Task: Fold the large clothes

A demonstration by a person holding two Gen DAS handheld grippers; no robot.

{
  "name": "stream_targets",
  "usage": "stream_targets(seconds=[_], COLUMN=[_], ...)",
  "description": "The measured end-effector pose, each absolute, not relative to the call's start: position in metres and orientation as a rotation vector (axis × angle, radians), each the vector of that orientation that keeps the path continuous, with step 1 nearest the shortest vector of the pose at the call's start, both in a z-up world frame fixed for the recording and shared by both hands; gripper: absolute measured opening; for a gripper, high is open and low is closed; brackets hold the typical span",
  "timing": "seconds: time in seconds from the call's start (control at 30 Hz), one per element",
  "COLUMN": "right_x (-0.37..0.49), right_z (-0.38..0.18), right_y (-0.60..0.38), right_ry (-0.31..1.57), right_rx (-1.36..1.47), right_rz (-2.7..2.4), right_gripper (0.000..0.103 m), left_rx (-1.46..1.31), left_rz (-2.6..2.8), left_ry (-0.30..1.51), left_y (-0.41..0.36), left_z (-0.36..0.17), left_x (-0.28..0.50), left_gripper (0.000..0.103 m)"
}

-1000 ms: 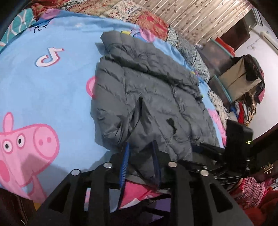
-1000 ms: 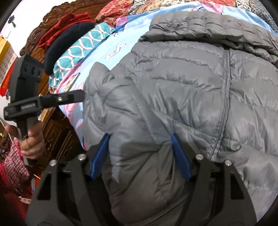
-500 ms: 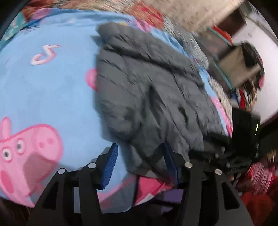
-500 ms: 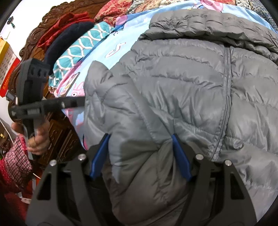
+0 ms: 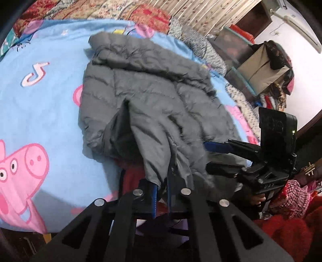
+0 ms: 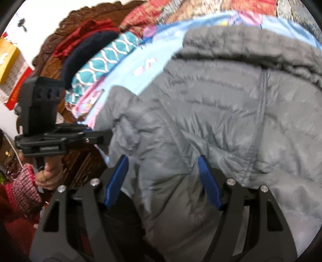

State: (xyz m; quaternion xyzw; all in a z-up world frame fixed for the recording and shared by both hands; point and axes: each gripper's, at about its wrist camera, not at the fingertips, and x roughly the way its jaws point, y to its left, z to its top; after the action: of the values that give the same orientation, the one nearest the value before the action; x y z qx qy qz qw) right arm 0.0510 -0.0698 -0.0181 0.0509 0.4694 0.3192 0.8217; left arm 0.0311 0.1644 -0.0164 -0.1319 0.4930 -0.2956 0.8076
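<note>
A grey quilted puffer jacket (image 5: 145, 90) lies on a blue Peppa Pig bedsheet (image 5: 40, 104). My left gripper (image 5: 161, 193) is shut on the jacket's near hem and lifts that corner off the sheet. The right gripper (image 5: 219, 157) shows at the right of the left wrist view, by the hem. In the right wrist view the jacket (image 6: 221, 112) fills the frame, and my right gripper (image 6: 163, 177) is open with a thick fold of the hem lying between its blue pads (image 6: 207, 181). The left gripper (image 6: 96, 139) shows at the left, touching the jacket's edge.
A carved wooden headboard (image 6: 56, 52) with red and navy clothes on it stands behind teal pillows (image 6: 104, 60). A beige storage box (image 5: 261, 66) and piled clothes stand beyond the bed. Patterned quilts (image 5: 140, 12) line the far edge.
My left gripper opened, moved to the hem, then shut on it and lifted it. The right gripper stayed open over the same fold while its view shifted slightly.
</note>
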Motion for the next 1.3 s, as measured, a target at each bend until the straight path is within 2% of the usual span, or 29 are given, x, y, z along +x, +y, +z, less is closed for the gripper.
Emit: stream_targets(seconds=[0.27,0.6,0.77,1.07,1.23,1.3], right_x=[0.009,-0.066,-0.084,-0.078,-0.066,-0.064], right_z=[0.009,-0.004,-0.034,-0.078,-0.095,-0.1], right_y=[-0.177,-0.302,-0.323,-0.324,-0.324,-0.324], right_ry=[0.948,0.983,1.044,1.114,1.152,1.168], right_rx=[0.198,0.349,0.364,0.408,0.452,0.457], right_rz=[0.47,0.218,0.178,0.211,0.241,0.265], right_gripper=[0.068,0.068,0.068,0.07,0.074,0.074], left_rx=[-0.397,-0.518,-0.448,-0.316,-0.315,-0.281], left_rz=[-0.61,-0.582,-0.544,-0.335,-0.332,-0.348], left_ry=[1.039,0.955,0.958,1.107,1.079,1.068], left_y=[0.184,0.202,0.191,0.202,0.216,0.212], left_z=[0.003,0.028,0.028,-0.005,0.0,0.0], left_x=[0.013,0.001,0.001,0.003,-0.01,-0.013], left_gripper=[0.014,0.014,0.014,0.015,0.019,0.026])
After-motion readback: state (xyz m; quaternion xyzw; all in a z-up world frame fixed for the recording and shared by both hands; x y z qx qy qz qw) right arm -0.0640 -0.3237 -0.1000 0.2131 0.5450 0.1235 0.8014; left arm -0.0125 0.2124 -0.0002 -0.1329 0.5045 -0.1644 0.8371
